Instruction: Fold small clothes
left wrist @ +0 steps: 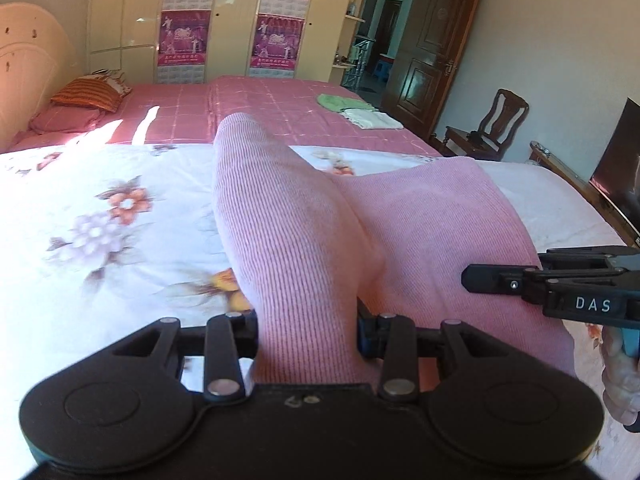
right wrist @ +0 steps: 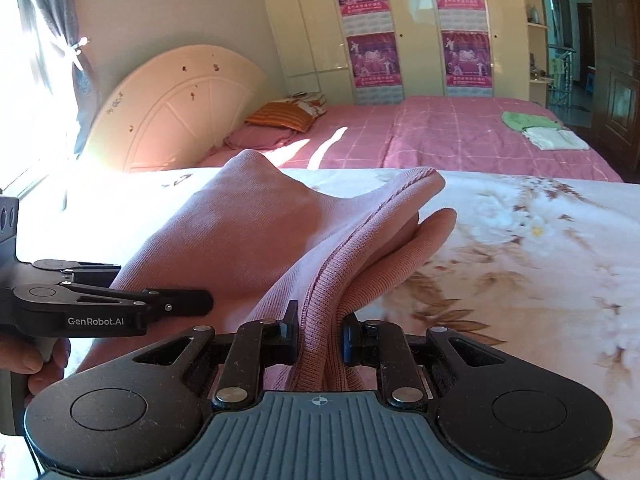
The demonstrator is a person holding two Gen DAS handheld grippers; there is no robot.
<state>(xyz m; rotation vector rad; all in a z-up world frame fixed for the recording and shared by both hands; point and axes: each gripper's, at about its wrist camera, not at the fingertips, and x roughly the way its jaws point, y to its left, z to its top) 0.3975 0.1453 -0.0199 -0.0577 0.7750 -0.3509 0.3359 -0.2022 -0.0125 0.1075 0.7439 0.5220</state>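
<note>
A pink ribbed knit garment (left wrist: 304, 216) is lifted above the floral bedsheet (left wrist: 100, 208). My left gripper (left wrist: 307, 334) is shut on a thick bunched fold of it, the cloth rising ahead in a tall hump. In the right wrist view my right gripper (right wrist: 319, 334) is shut on another edge of the same pink garment (right wrist: 248, 232), with folded layers hanging off to the right. Each gripper shows in the other's view: the right gripper (left wrist: 468, 278) at the right edge, the left gripper (right wrist: 208, 304) at the left, held by a hand (right wrist: 36, 356).
Farther back on the pink checked bedspread (left wrist: 260, 100) lie a folded green cloth (left wrist: 338, 101) and a folded white cloth (left wrist: 372, 118). Pillows (left wrist: 86, 94) sit by the headboard. A wardrobe, an open door, a wooden chair (left wrist: 496, 124) and a dark screen (left wrist: 616, 168) stand behind.
</note>
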